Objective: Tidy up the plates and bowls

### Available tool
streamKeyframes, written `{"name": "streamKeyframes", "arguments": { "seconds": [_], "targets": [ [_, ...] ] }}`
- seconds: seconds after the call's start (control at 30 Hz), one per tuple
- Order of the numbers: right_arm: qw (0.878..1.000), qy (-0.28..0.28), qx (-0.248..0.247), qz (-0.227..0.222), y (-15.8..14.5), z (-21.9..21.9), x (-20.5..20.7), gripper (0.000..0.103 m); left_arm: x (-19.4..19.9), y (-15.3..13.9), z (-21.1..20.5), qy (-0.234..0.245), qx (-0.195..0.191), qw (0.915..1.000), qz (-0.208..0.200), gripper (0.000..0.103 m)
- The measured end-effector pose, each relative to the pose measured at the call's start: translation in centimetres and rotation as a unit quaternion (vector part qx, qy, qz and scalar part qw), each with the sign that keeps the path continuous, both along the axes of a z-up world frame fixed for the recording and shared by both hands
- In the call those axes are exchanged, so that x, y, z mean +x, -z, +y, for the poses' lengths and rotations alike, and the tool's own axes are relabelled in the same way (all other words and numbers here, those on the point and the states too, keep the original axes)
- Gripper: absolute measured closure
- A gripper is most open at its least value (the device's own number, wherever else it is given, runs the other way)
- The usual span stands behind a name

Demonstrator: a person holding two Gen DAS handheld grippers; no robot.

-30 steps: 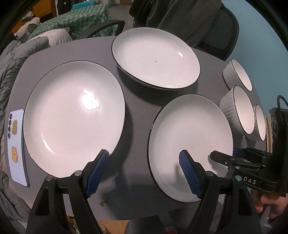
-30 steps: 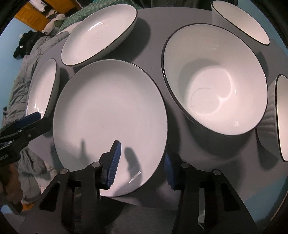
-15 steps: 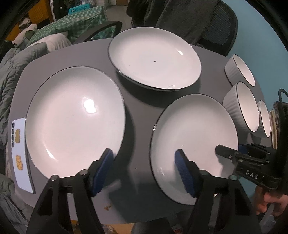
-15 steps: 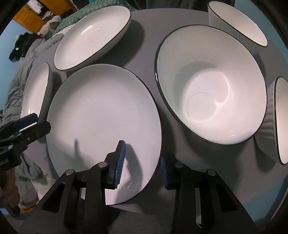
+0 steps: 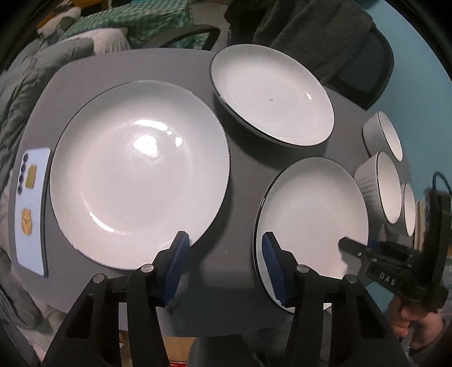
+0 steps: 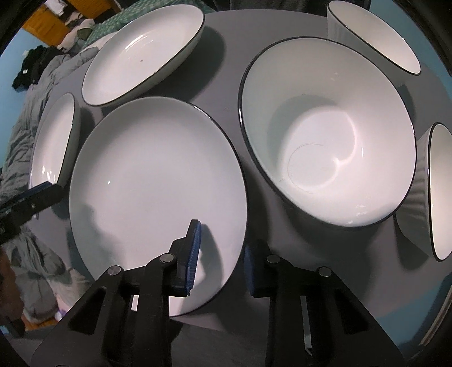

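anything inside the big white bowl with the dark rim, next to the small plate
Nothing: the large white bowl with a dark rim is empty. Its glossy inside shows only shadow, reflections and a faint ring mark at the bottom. The grey table beneath it is covered by the bowl.

A grey bench (image 5: 118,70) with rounded corners fills the middle. Behind it stands a black mesh office chair (image 5: 364,76) with a dark garment (image 5: 305,25) draped over its back. The wall (image 5: 418,70) to the right is teal. On the left lies a grey quilted blanket (image 5: 17,93), with a green checked cloth (image 5: 141,17) beyond it. Orange wooden furniture (image 6: 53,22) stands in the far corner. Overhead light glares off glossy surfaces.
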State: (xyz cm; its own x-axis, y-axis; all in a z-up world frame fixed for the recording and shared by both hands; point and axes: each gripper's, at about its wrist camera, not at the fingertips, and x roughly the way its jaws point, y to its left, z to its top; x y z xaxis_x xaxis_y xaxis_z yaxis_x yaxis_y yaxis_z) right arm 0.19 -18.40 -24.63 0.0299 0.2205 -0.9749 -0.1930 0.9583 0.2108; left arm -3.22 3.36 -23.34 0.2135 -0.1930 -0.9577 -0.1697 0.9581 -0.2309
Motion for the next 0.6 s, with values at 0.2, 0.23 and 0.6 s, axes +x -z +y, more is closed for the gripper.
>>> {"name": "streamKeyframes", "arguments": {
  "seconds": [0.2, 0.23, 0.6],
  "targets": [
    [1.000, -0.010, 0.017, 0.011, 0.2, 0.0, -0.6, 0.080, -0.8, -0.3, -0.1, 0.006, -0.003, 1.0000, 0.007, 0.049],
    [1.000, -0.012, 0.019, 0.013, 0.2, 0.0, -0.7, 0.080, -1.0, -0.3, -0.1, 0.006, -0.005, 0.9999, 0.007, 0.049],
    [1.000, -0.015, 0.008, 0.009, -0.3, -0.2, -0.5, 0.082, -1.7, -1.0, -1.5, 0.029, -0.022, 0.9993, 0.003, 0.049]
  ]
}}
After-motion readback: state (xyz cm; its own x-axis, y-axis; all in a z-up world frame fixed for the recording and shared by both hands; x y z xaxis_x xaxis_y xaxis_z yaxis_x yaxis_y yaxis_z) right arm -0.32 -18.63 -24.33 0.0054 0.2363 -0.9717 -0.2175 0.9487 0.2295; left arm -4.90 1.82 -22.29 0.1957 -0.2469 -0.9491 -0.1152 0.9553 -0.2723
